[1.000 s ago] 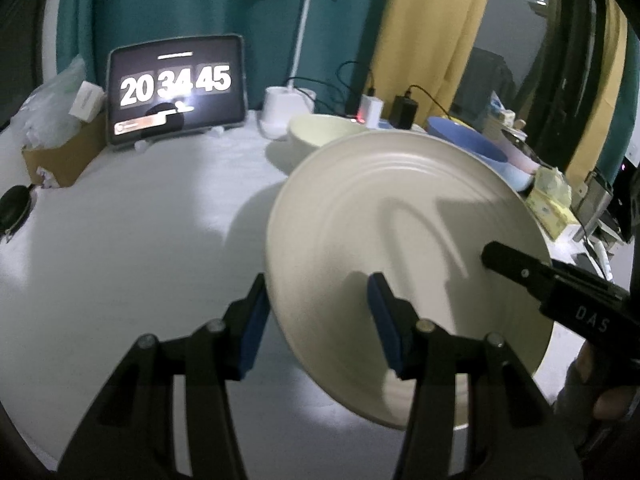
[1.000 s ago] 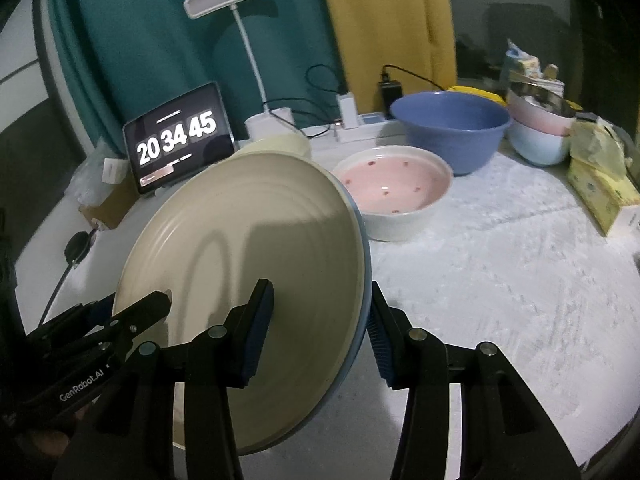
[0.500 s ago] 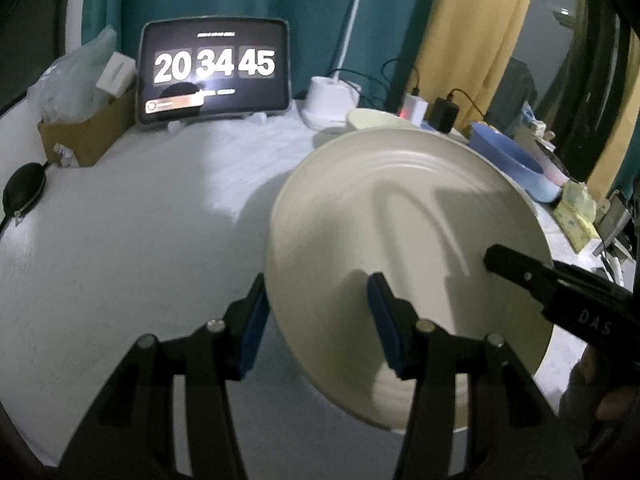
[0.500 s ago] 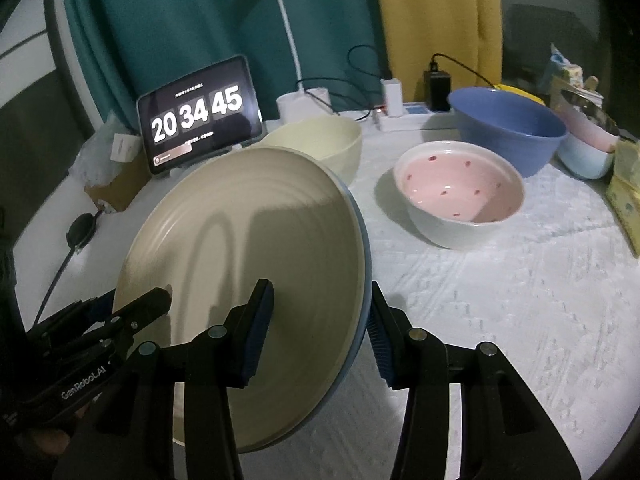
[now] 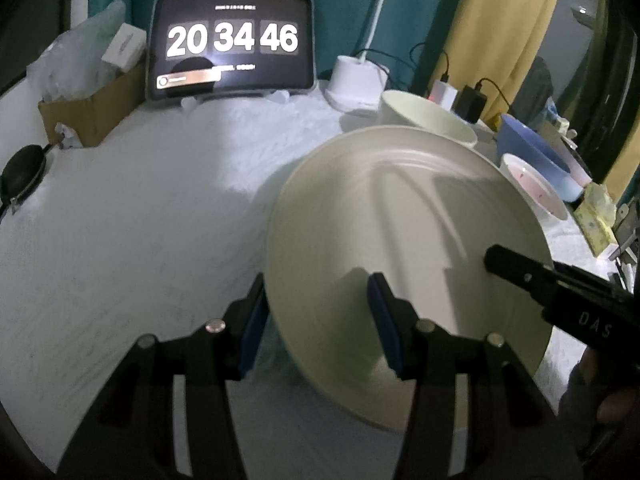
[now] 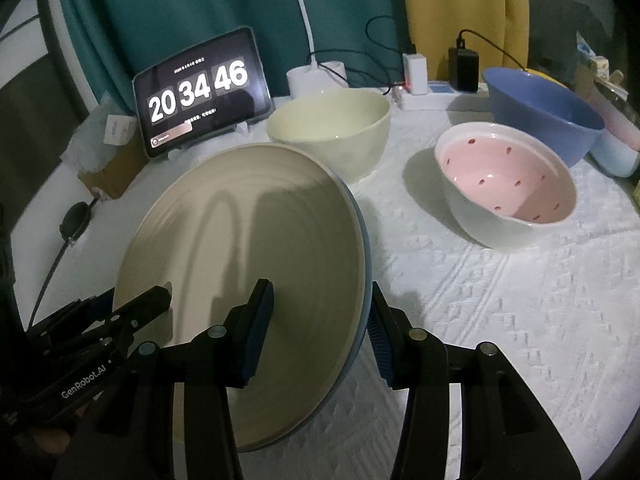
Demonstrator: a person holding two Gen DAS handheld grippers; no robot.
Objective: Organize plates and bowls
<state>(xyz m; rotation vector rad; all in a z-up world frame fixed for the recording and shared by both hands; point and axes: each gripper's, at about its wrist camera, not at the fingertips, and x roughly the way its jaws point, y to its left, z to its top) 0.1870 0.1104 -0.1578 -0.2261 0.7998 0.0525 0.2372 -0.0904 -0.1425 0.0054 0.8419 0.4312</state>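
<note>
A large cream plate (image 5: 408, 240) with a blue underside is held tilted above the white tablecloth by both grippers. My left gripper (image 5: 320, 320) is shut on its left rim. My right gripper (image 6: 320, 328) is shut on its right rim; the plate fills the lower left of the right wrist view (image 6: 248, 272). A cream bowl (image 6: 332, 128), a pink-lined white bowl (image 6: 508, 188) and a blue bowl (image 6: 544, 108) stand on the table beyond it.
A tablet clock (image 5: 232, 44) stands at the back, with a white lamp base (image 5: 358, 82), chargers and cables beside it. A cardboard box (image 5: 88, 108) sits far left. Yellow packets (image 5: 596, 216) and stacked bowls lie at the right edge.
Both grippers have carried the plate forward and lower toward the table's back; the bowls and the clock appear closer. The grip on the plate is unchanged.
</note>
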